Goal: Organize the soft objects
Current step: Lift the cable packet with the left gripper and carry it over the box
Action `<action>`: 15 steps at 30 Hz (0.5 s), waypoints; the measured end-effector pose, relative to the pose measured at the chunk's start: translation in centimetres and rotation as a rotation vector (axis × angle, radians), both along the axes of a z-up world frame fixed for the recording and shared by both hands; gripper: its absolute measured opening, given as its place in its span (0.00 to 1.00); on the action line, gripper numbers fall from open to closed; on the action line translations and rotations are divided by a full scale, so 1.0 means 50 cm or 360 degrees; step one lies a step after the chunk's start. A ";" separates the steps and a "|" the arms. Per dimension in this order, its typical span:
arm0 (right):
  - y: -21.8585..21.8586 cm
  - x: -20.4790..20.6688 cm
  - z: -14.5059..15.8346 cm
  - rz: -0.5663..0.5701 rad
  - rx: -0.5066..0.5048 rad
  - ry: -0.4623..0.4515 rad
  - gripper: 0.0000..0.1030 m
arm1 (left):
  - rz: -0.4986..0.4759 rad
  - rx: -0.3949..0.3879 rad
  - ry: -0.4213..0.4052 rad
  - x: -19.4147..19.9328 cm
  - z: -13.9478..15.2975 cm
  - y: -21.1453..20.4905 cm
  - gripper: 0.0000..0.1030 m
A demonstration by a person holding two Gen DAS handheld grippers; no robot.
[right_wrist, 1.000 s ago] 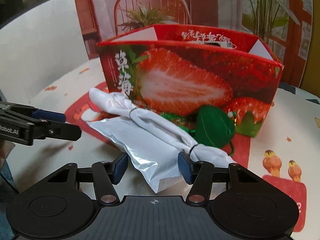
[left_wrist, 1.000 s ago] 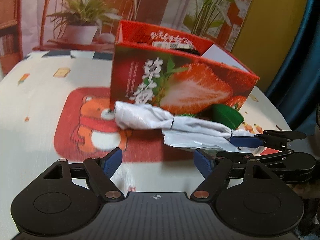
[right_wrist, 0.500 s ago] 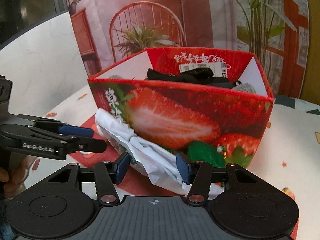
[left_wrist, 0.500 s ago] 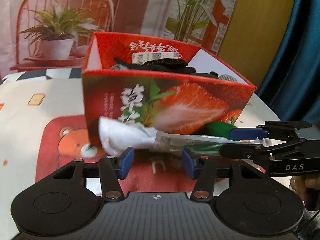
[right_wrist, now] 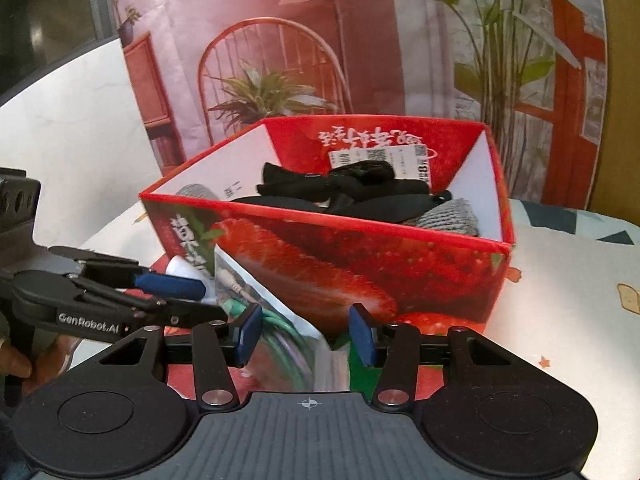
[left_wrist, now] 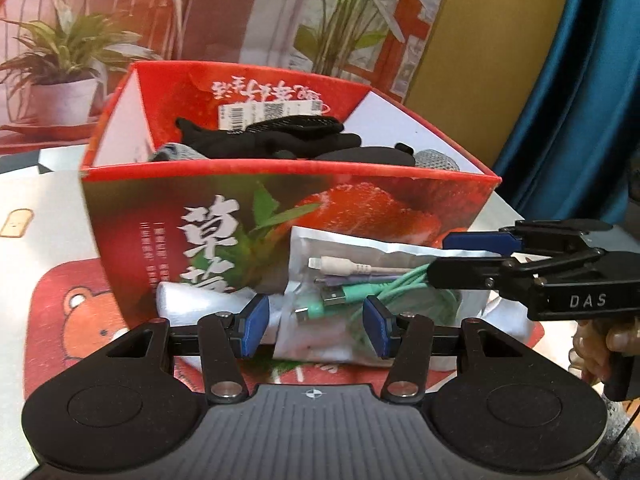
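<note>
Lifting bag [left_wrist: 344,276] mid-frame: left gripper [left_wrist: 316,320] holds it, right gripper [right_wrist: 306,334] closing on it; next up, over box [left_wrist: 288,168] rim.

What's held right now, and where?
Clear plastic bag of cables: right gripper jaws closing on its top edge; left gripper jaws straddle its lower end, grip unclear.

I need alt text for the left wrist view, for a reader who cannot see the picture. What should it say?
A clear bag of charging cables is held up in front of a red strawberry-print box, between the blue pads of the left gripper, while the right gripper, its jaws closing, pinches the bag's right edge. Black and grey soft items already lie in the box.
</note>
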State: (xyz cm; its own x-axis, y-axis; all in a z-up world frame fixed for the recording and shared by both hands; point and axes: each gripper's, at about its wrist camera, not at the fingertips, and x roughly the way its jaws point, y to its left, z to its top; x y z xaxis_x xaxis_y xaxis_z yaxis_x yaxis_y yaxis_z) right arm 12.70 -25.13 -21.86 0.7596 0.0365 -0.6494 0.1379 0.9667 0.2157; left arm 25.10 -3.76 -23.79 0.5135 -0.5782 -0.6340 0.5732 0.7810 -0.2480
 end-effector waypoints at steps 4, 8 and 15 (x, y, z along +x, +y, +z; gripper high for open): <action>-0.009 -0.003 -0.005 -0.0041 0.0012 0.0001 0.44 | -0.0030 0.0021 0.0022 0.001 -0.011 -0.012 0.53; -0.016 -0.026 0.005 -0.0140 -0.0032 -0.0026 0.46 | -0.0015 0.0044 0.0033 0.007 -0.017 -0.015 0.50; -0.016 -0.087 0.013 -0.0225 -0.0004 -0.0025 0.43 | 0.0003 0.0054 0.0052 0.009 -0.021 -0.016 0.50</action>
State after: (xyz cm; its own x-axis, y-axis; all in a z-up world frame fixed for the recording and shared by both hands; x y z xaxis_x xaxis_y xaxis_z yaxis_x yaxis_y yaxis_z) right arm 8.34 -25.95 -21.24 0.7670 -0.0732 -0.6375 0.2696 0.9383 0.2166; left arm 25.56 -4.54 -24.87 0.4934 -0.5550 -0.6698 0.5636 0.7905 -0.2398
